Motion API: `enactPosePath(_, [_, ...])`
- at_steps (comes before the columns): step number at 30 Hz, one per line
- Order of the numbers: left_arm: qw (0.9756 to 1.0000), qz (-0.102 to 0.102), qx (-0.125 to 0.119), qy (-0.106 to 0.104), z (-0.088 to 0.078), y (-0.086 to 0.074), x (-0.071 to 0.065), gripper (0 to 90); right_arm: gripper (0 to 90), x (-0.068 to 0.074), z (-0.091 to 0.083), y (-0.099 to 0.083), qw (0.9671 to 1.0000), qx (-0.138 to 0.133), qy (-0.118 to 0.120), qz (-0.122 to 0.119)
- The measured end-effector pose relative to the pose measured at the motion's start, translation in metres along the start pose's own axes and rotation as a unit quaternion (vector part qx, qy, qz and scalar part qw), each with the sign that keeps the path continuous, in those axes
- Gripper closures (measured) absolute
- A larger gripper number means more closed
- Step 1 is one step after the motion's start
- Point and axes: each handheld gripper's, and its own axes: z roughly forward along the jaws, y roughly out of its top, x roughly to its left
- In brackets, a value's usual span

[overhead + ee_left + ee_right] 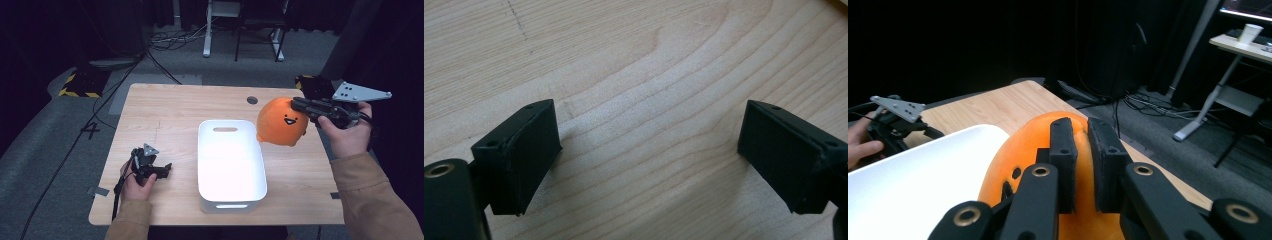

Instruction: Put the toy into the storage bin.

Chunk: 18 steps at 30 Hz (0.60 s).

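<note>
Right gripper point(300, 105) has its jaws pinched on the top of the orange plush point(281, 121), holding it up off the table point(165, 110) just to the right of the white bin point(230, 160), smiling face toward the camera; in the right gripper view the two jaws point(1082, 160) press a fold of the plush point(1008, 165) between them. Left of the bin, near the table's front edge, the left gripper point(161, 170) sits low in the hand point(134, 181), its jaws spread wide point(649, 155) over bare wood with nothing between them.
</note>
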Motion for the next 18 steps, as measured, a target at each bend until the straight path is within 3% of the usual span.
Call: enactPosePath(18, [1.0,0.0,0.0,0.001,0.0,0.0,0.0,10.1,82.4,0.032,0.043,0.017,0.9987,-0.008,0.047,-0.017])
